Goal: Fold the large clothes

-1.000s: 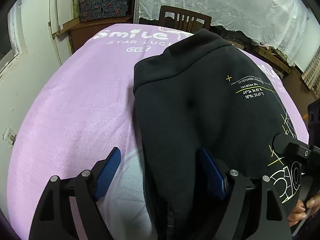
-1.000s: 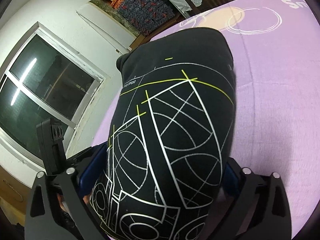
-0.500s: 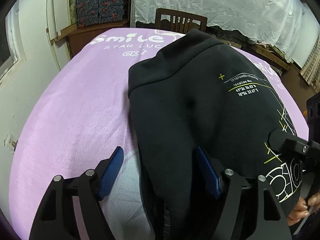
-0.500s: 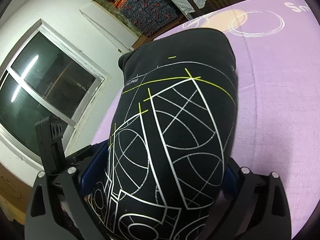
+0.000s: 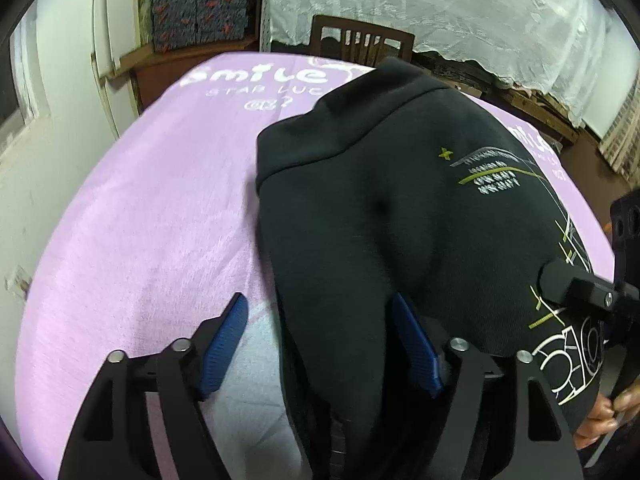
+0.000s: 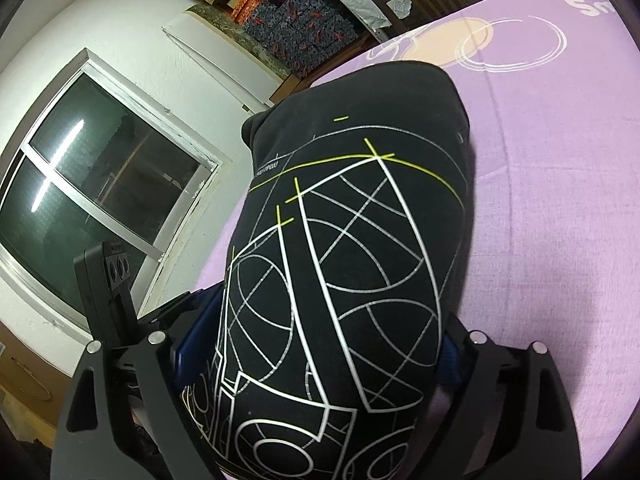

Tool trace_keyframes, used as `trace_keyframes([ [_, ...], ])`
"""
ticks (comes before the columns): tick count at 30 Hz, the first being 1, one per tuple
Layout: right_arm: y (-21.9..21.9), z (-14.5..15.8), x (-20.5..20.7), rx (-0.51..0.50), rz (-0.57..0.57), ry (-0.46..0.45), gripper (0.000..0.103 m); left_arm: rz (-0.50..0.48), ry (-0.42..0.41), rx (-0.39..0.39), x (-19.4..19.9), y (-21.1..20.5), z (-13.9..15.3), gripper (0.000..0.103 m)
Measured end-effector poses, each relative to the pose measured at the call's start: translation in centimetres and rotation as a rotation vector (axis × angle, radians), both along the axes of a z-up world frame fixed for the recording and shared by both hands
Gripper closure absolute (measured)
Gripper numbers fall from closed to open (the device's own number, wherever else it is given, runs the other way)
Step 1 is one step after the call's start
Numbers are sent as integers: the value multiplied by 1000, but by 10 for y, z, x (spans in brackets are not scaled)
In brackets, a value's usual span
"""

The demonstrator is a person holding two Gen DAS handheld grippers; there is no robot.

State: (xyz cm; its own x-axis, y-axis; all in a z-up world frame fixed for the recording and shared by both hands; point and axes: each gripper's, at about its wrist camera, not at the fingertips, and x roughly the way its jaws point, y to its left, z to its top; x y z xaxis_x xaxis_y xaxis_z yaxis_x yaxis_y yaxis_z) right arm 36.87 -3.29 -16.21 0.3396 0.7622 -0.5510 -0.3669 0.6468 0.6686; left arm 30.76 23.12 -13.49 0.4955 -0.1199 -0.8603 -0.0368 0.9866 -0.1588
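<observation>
Left wrist view: purple sheet, white lettering, over the bed. Black sweatshirt folded on it. Left gripper fingers spread, just widened, straddling the garment's near edge; left pad clear. Behind: wooden chair, lace curtain.

Right wrist view: right gripper fingers wide, sweatshirt's printed end between; contact unclear. Window, white wall.

The folded garment is black, printed with white and silver circles and lines plus thin yellow-green strokes. It lies on a lilac cover lettered in white, with a peach disc ringed in white. Both grippers are black with blue pads.
</observation>
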Motion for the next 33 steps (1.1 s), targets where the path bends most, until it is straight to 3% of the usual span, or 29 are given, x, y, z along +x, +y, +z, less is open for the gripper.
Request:
trace_keyframes([
  [2, 0, 1, -1, -1, 1, -1, 16, 6, 10, -63, 3, 9, 0, 24],
  [5, 0, 1, -1, 5, -3, 1, 16, -2, 1, -61, 3, 7, 0, 25],
  [6, -1, 1, -1, 7, -4, 1, 16, -15, -5, -68, 2, 5, 1, 29],
  [8, -1, 0, -1, 14, -9, 0, 17, -37, -5, -110, 2, 4, 1, 45],
  [11, -6, -1, -3, 34, -19, 0, 19, -41, -7, -127, 1, 3, 1, 46],
  [15, -12, -1, -3, 96, -26, 19, 25, -62, -37, -92, -3, -5, 7, 50],
  [19, -13, 5, -4, 123, -13, 18, 29, -100, -99, 42, -13, -29, 16, 56],
  [24, -21, 15, -9, 201, -5, 40, 37, -100, -94, -26, -16, -31, 23, 59],
  [29, -28, 23, -19, 248, -10, 60, 38, -122, -114, -35, -23, -46, 39, 69],
  [33, -39, 32, -30, 301, -11, 74, 38, -134, -136, -37, -34, -60, 56, 71],
])
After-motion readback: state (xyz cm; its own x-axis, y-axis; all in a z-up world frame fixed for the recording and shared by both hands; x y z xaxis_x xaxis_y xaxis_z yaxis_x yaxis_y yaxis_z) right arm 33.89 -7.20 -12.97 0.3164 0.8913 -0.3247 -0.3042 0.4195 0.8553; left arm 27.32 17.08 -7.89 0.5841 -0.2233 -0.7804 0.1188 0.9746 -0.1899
